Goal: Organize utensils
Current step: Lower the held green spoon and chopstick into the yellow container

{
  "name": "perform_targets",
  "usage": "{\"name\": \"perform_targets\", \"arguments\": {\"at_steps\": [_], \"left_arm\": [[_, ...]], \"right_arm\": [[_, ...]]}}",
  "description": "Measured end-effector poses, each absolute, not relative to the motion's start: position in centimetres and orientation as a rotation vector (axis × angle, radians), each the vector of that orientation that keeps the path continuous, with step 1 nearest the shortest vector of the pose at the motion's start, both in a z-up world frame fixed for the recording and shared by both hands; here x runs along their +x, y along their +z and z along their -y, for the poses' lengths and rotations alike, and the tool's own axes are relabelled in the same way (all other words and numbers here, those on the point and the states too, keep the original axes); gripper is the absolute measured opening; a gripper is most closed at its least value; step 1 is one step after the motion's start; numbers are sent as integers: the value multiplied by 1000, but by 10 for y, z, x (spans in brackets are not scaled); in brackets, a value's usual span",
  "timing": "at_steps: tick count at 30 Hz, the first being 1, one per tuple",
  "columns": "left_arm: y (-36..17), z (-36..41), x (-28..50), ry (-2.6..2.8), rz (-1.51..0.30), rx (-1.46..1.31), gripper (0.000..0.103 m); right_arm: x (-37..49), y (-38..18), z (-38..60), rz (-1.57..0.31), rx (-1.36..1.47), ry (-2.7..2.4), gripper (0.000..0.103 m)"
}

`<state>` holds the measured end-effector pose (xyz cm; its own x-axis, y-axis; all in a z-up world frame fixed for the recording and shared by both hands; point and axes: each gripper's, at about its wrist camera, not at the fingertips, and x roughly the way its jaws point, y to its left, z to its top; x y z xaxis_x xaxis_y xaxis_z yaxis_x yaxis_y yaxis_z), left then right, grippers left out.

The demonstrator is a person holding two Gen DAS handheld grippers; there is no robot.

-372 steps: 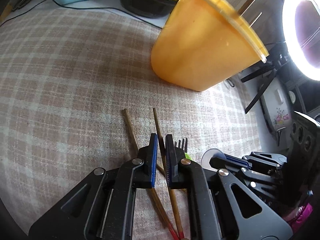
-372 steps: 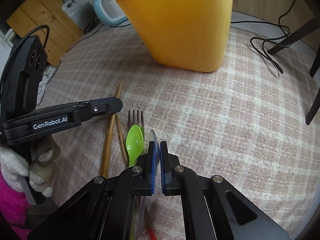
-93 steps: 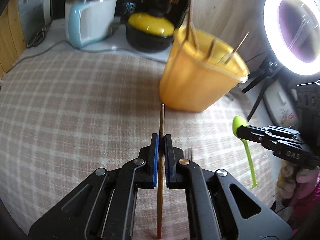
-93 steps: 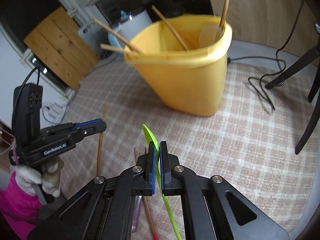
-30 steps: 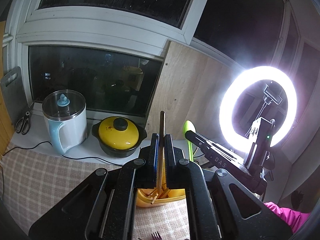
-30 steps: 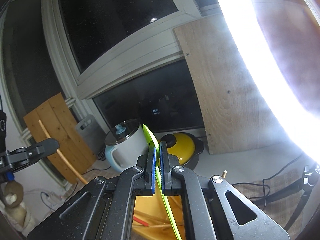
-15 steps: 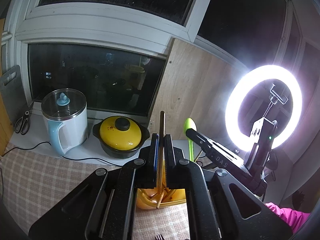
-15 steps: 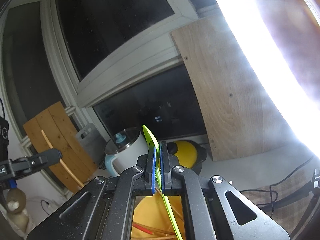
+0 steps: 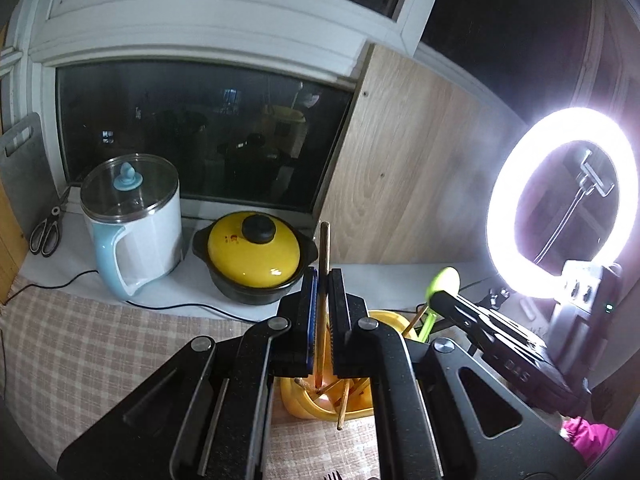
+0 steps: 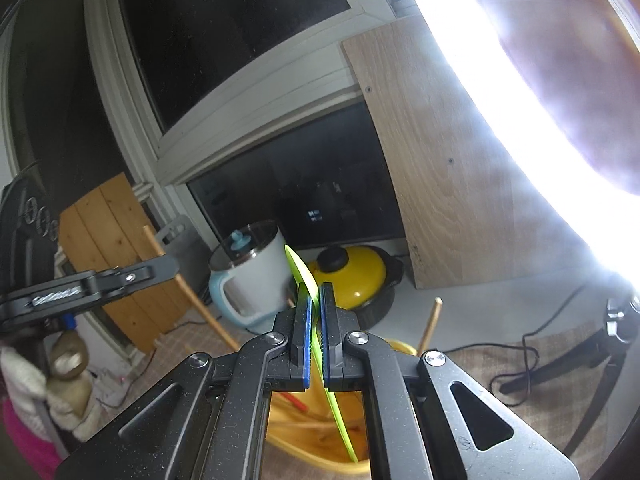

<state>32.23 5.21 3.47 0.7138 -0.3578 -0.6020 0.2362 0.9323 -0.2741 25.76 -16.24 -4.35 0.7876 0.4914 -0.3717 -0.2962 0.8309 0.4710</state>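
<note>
My left gripper (image 9: 322,280) is shut on a wooden chopstick (image 9: 324,256), held upright with its red lower tip over the mouth of the yellow bucket (image 9: 304,402). Several chopsticks stand inside the bucket. My right gripper (image 10: 315,300) is shut on a green plastic spoon (image 10: 300,270), bowl up, its handle reaching down into the yellow bucket (image 10: 312,432). The right gripper with the spoon (image 9: 442,282) shows at the right of the left wrist view. The left gripper and its chopstick (image 10: 192,292) show at the left of the right wrist view.
A white and blue kettle (image 9: 132,224) and a yellow-lidded black pot (image 9: 254,254) stand behind the bucket on the sill. A bright ring light (image 9: 560,204) stands at the right. A fork's tines (image 9: 332,474) lie on the checked tablecloth (image 9: 80,352).
Both grippers have tilted and sunk a little toward the bucket, so more of it shows below the fingers. The chopstick and the spoon stay gripped.
</note>
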Motion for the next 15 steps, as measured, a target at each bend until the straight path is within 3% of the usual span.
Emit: {"name": "perform_targets", "arguments": {"at_steps": [15], "left_arm": [[-1, -33, 342, -346, -815, -159, 3]], "right_arm": [[260, -69, 159, -618, 405, 435, 3]]}}
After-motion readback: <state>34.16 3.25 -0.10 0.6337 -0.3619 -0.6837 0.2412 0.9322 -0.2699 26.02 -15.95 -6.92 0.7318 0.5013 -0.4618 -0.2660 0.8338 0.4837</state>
